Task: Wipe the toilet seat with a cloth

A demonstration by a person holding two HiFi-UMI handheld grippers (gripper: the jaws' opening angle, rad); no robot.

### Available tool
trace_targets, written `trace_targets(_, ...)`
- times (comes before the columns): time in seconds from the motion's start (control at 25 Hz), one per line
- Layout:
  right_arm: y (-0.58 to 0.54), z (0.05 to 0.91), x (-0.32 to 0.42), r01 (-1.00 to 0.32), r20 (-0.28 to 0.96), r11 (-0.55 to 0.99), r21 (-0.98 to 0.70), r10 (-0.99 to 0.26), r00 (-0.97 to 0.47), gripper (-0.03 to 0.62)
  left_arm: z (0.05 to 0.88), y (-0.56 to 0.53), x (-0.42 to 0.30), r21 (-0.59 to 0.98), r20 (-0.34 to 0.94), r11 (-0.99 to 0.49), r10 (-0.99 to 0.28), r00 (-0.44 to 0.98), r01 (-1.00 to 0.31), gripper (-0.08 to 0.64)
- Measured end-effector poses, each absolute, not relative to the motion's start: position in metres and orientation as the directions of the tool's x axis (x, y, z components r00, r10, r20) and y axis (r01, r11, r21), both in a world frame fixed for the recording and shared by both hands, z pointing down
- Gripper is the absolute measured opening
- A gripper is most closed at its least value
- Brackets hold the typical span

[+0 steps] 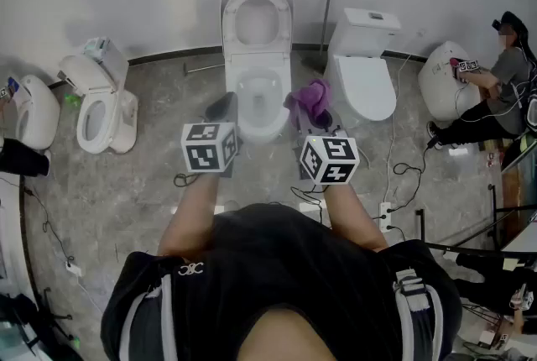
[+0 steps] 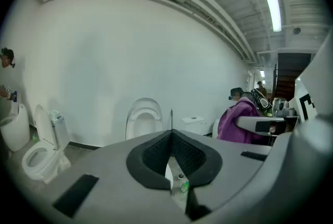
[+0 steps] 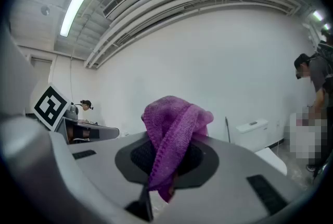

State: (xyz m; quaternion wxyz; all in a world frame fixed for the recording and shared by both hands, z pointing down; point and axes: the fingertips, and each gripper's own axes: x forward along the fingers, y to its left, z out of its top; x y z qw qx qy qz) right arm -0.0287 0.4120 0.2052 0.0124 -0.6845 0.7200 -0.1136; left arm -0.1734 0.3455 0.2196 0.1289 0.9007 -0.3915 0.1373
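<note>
Forearms and a dark top fill the near edge, with both grippers held out toward the open middle toilet.
Left gripper (image 1: 222, 106) has its jaws pressed together on nothing and sits just beside the toilet seat (image 1: 260, 128). The right gripper (image 1: 321, 117) is clamped on the purple cloth (image 1: 309, 99), which is near the seat's right side but not on it. In the right gripper view the cloth (image 3: 174, 124) bunches up above the jaws, with only a short tail below. Pushed hard along the seat, it could probably drag loose and fall into the bowl, or the bare jaw tips could scrape the plastic. A swing of the left gripper might knock the raised lid (image 1: 256, 15) down. Loose cables (image 1: 394, 175) on the floor near the person's feet could trip them.
</note>
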Motion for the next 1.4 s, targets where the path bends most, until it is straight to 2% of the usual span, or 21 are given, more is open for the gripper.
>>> trace_targets(0.2,0.408,0.203,-0.021,-0.973,0.121,0.027,-0.228,-0.991,-0.056,0.063,0.217,0.341,-0.169,0.116,0.346,-0.658,-0.675,0.651,-0.744,0.003)
trace_targets(0.56,0.414,0.202,-0.017,-0.98,0.119,0.041,-0.195,-0.991,-0.065,0.063,0.219,0.349,-0.16,0.103,0.351,-0.66,-0.676,0.648,-0.745,0.003)
trace_targets(1.16,0.466,0.216,0.047,-0.984,0.127,0.071,-0.165,-0.988,-0.092,0.063,0.221,0.397,-0.093,0.089,0.335,-0.639,-0.703,0.627,-0.764,0.003)
trace_targets(1.4,0.474,0.231,0.058,-0.976,0.147,0.073,-0.203,-0.984,-0.105,0.063,0.226,0.403,-0.082,0.068,0.356,-0.637,-0.703,0.615,-0.768,0.003)
